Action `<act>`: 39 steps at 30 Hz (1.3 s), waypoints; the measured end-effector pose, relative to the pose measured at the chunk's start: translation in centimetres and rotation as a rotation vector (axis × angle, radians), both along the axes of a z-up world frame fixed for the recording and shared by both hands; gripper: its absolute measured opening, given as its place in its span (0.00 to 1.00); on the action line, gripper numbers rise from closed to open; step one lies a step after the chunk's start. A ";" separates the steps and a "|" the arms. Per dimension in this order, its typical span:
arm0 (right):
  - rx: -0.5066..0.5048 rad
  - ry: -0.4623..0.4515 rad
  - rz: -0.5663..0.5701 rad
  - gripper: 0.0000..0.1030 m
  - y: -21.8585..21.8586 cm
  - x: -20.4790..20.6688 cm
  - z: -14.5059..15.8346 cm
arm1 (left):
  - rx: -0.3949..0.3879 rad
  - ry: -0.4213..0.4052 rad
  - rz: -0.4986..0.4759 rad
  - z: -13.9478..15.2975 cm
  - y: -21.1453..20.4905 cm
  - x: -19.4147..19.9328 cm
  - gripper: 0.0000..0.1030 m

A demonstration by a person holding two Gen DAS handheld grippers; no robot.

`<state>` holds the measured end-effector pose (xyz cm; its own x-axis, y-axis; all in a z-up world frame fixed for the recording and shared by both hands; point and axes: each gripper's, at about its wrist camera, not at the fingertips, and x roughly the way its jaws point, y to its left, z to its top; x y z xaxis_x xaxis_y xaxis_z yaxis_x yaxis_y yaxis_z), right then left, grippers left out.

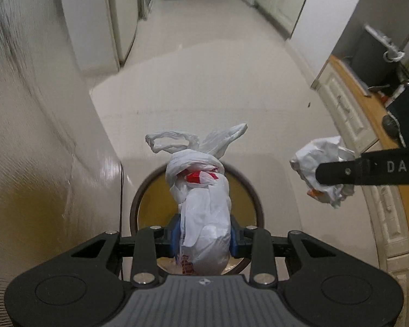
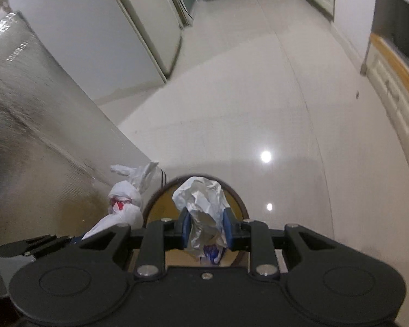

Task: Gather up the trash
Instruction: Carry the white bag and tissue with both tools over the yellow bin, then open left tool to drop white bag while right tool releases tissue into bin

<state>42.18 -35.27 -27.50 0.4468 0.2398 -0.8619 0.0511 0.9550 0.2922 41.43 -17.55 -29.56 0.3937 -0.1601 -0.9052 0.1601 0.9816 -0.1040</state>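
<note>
Left gripper (image 1: 204, 238): my blue fingers (image 1: 174, 238) are clamped on the lower part of a knotted bag (image 1: 204, 204); it hangs right over the bin (image 1: 135, 212).
Right gripper (image 2: 205, 231): fingers (image 2: 185, 230) pinch a wad (image 2: 201, 199) of crumpled paper and foil, also above the bin's mouth.
Bin: on the floor (image 1: 193, 87), near end of the corridor, tight beside a tall panel (image 1: 35, 136) on the left. Both loads sit close together over it.
Step, as I judge it: poised to drop; neither piece is in yet.
Risk 1: the mouth looks narrow for two items at once. Letting go of both together could make them collide and one tip over the rim onto the floor.
Risk 2: the bag's loose handles (image 1: 174, 141) stick out past the far rim; they may snag there and leave the bag draped.
Risk 3: thin film may cling to a pad after release, so the bag swings out with the hand.
Risk 4: the wad is light and springy; it could bounce off the bag.
Bag: thin white plastic, wrinkled, red print, tied at the top, elongated lump.
Wad: stiff creases, white with silver sheen, blue scrap below.
Bin: round, dark rim, yellowish inside.
Floor: pale, glossy, shows lamp glare.
</note>
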 end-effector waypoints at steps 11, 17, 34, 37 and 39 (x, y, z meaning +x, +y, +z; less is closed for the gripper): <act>-0.012 0.179 0.110 0.25 4.3 1.3 -8.2 | -0.009 0.156 0.035 -9.1 1.7 1.7 0.34; -0.036 0.247 0.158 0.25 6.4 1.9 -11.9 | -0.003 0.226 0.044 -12.7 2.3 1.7 0.34; -0.107 0.270 0.188 0.26 7.6 4.5 -17.3 | 0.037 0.238 -0.040 -15.5 1.6 4.6 0.35; -0.110 0.269 0.190 0.26 7.5 4.7 -17.5 | 0.066 0.233 -0.075 -15.6 1.4 5.3 0.35; -0.104 0.267 0.191 0.26 7.4 4.7 -17.5 | 0.076 0.212 -0.091 -15.5 1.2 5.5 0.36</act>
